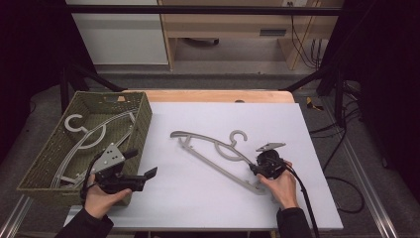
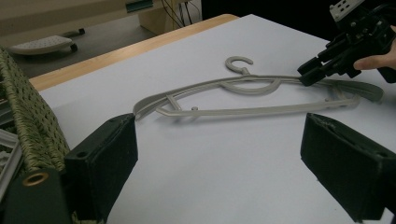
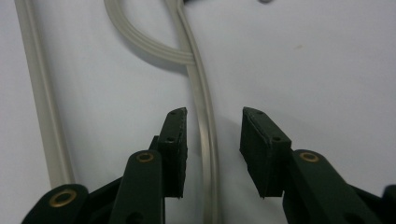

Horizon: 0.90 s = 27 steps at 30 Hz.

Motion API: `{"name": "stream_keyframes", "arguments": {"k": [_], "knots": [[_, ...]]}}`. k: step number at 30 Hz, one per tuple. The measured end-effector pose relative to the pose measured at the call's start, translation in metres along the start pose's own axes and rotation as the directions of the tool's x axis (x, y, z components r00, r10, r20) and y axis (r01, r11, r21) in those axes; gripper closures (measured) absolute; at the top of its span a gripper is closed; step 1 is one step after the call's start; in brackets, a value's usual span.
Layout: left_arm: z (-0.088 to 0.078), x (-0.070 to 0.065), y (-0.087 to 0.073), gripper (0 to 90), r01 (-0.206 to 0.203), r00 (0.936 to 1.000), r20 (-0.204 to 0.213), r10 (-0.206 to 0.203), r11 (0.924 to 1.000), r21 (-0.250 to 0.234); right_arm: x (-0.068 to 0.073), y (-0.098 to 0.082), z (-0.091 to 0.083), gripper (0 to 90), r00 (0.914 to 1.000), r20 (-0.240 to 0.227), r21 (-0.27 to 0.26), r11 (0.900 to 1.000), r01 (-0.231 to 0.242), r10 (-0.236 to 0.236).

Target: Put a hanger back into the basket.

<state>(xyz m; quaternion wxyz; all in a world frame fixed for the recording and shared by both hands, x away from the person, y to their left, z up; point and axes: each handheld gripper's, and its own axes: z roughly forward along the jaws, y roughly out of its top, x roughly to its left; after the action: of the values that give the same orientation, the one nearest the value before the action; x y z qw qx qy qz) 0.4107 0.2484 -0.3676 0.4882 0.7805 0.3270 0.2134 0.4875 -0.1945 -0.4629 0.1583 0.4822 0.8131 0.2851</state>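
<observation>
From my right gripper (image 3: 212,154) view, the hanger (image 3: 205,121) arm between the jaws is cut off at the bottom edge (the hook also leaves at the top). In the high view, my hand hides the hanger end below this claw.

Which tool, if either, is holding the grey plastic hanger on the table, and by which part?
Neither. The right tool straddles the grey plastic hanger's upper arm near the hook, its pads apart from it. The left tool is open over the bare table.
</observation>
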Motion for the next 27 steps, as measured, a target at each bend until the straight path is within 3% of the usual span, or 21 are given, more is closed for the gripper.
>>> {"name": "stream_keyframes", "arguments": {"k": [3,5,7,9,17,19,21,23,24,27], "knots": [[-0.001,-0.001,0.0,11.0,0.002,1.0,0.002,-0.002,1.0,-0.004,-0.001,-0.006,-0.009,60.5,0.9999,0.01,0.014,1.0,-0.001,0.001],[-0.001,0.0,0.0,11.0,0.001,1.0,0.001,-0.001,1.0,-0.003,0.003,-0.015,-0.016,61.3,0.9984,0.037,0.044,0.998,0.042,-0.043],[0.001,0.0,0.0,11.0,0.003,1.0,0.001,-0.003,1.0,0.001,0.006,-0.019,-0.018,64.0,0.9993,0.03,0.043,0.999,0.02,-0.021],[0.001,-0.001,-0.001,11.0,0.001,1.0,0.001,-0.001,1.0,0.005,0.005,-0.021,-0.018,64.4,0.9991,0.019,0.045,0.998,0.037,-0.038],[0.004,-0.001,-0.001,11.0,0.006,1.0,0.004,-0.006,1.0,0.008,0.007,-0.019,-0.012,77.4,1.0,0.001,0.046,0.999,0.007,-0.007],[0.004,-0.002,-0.001,11.0,0.003,1.0,0.005,-0.003,0.9999,0.01,0.007,-0.019,-0.011,78.3,0.9998,0.017,0.047,0.999,-0.005,0.004],[0.005,-0.003,-0.001,11.0,-0.003,1.0,0.008,0.003,0.9999,0.015,0.009,-0.017,-0.01,82.2,0.9994,0.025,0.065,0.998,0.021,-0.023],[0.005,-0.003,-0.001,11.0,-0.004,1.0,0.008,0.003,0.9998,0.017,0.012,-0.015,-0.01,82.3,0.999,0.039,0.075,0.997,0.017,-0.02],[0.006,-0.003,-0.002,11.0,0.0,1.0,0.007,0.0,0.9999,0.015,0.013,-0.014,-0.009,82.4,0.9976,0.053,0.085,0.996,0.04,-0.045],[0.006,-0.003,-0.002,11.0,-0.004,1.0,0.009,0.003,0.9997,0.023,0.012,-0.011,-0.009,82.6,0.9978,0.047,0.106,0.993,0.042,-0.047]]}}
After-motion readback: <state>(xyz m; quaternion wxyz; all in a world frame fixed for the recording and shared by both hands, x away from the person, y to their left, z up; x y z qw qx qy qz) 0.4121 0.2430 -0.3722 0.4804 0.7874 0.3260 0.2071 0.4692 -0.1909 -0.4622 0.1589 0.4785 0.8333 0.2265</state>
